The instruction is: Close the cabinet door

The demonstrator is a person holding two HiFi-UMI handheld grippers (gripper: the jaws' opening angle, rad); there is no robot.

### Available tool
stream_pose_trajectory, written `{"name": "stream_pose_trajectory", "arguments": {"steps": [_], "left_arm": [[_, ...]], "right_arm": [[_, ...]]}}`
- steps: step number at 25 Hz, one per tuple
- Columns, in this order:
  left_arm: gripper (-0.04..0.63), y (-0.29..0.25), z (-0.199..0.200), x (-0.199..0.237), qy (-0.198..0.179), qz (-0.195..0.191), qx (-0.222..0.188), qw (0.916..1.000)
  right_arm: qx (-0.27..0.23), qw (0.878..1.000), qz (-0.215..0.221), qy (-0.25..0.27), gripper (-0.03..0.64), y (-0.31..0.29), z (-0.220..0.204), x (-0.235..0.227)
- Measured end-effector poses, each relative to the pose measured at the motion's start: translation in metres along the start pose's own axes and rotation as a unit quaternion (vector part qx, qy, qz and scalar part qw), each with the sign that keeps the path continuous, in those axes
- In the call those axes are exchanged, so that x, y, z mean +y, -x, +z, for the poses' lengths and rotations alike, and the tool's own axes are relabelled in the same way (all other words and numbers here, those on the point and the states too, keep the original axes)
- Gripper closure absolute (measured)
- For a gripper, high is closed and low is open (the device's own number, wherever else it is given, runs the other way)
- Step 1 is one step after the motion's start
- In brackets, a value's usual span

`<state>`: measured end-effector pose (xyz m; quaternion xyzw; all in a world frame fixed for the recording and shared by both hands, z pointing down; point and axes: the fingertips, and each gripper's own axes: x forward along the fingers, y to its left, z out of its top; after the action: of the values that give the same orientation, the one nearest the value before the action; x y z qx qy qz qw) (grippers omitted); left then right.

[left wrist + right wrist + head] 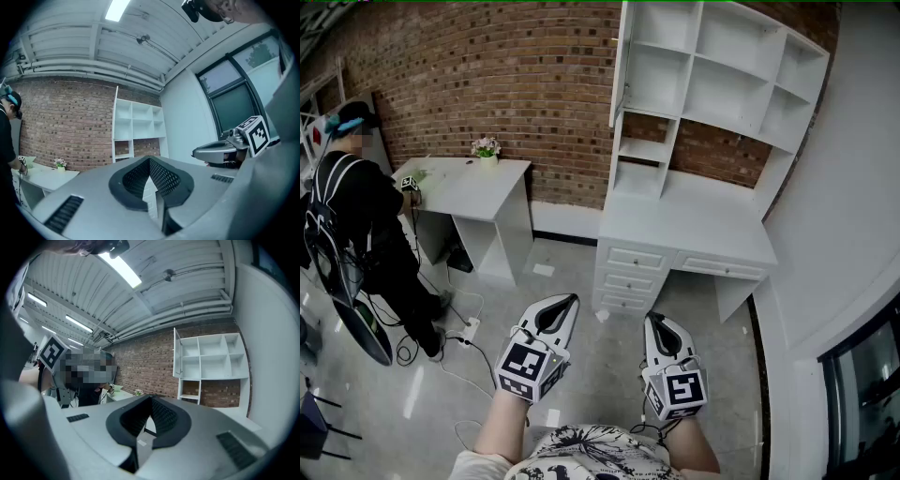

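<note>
The white shelf unit (722, 75) stands on a white desk (694, 230) against the brick wall, some way ahead of me. Its cabinet door (622, 66) at the upper left corner is swung open and shows edge-on; the same door (176, 352) shows in the right gripper view. My left gripper (570, 300) and right gripper (654, 319) are held low over the floor, side by side, well short of the desk. Both point level towards the unit, jaws together with nothing between them. The left gripper (150, 161) and right gripper (151, 399) fill the lower half of their own views.
A person in black (356, 216) stands at the left beside a small white desk (478, 187) with a flower pot (486, 148). Cables and a power strip (469, 330) lie on the floor there. Drawers (633, 272) sit under the big desk. A white wall (844, 206) runs along the right.
</note>
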<state>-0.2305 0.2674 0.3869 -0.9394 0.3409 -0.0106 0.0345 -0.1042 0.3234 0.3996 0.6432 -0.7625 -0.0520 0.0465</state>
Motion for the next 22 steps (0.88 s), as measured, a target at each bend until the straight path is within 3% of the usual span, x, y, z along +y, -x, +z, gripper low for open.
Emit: {"name": "stream_pose_trajectory", "arguments": {"steps": [9,16,22], "left_arm": [[0.583,0.013,-0.002,0.014,0.014,-0.001,-0.01,0.9998],[0.583,0.026,-0.016,0.036,0.019,-0.019,0.005,0.9996],[0.583,0.051,-0.03,0.067,0.027,-0.037,0.009,0.9989]], "right_arm": [[0.004,1.0,-0.002,-0.003,0.612,-0.005,-0.003,0.02],[0.041,0.998,-0.025,-0.029,0.611,-0.023,-0.021,0.041],[0.035,0.998,-0.033,-0.03,0.611,-0.042,-0.02,0.076]]}}
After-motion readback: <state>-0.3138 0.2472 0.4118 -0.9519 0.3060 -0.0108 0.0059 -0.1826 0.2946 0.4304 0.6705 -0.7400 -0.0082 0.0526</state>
